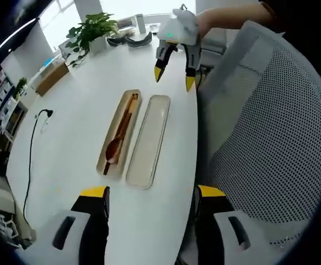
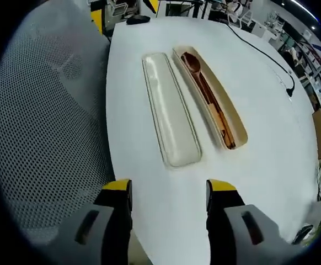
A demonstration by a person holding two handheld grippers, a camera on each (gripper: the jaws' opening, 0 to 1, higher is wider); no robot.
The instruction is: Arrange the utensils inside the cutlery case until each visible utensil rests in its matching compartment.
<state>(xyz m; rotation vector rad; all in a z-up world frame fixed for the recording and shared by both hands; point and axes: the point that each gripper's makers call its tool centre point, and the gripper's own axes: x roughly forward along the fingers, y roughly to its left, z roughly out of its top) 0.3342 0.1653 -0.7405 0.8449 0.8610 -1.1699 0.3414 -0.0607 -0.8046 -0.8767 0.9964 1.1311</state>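
No words, labels, brand marks or numbers can be read. Shelf items are too blurred to make out.

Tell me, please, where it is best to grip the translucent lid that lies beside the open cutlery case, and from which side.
Probably grip the lid across its narrow width, at the rounded end nearest the right gripper, coming from above. It lies flat on the white table, long and slim, so its long edges suit open jaws. The case with the wooden spoon lies close alongside.

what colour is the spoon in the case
Dark reddish-brown wood. The spoon shows best in the right gripper view.
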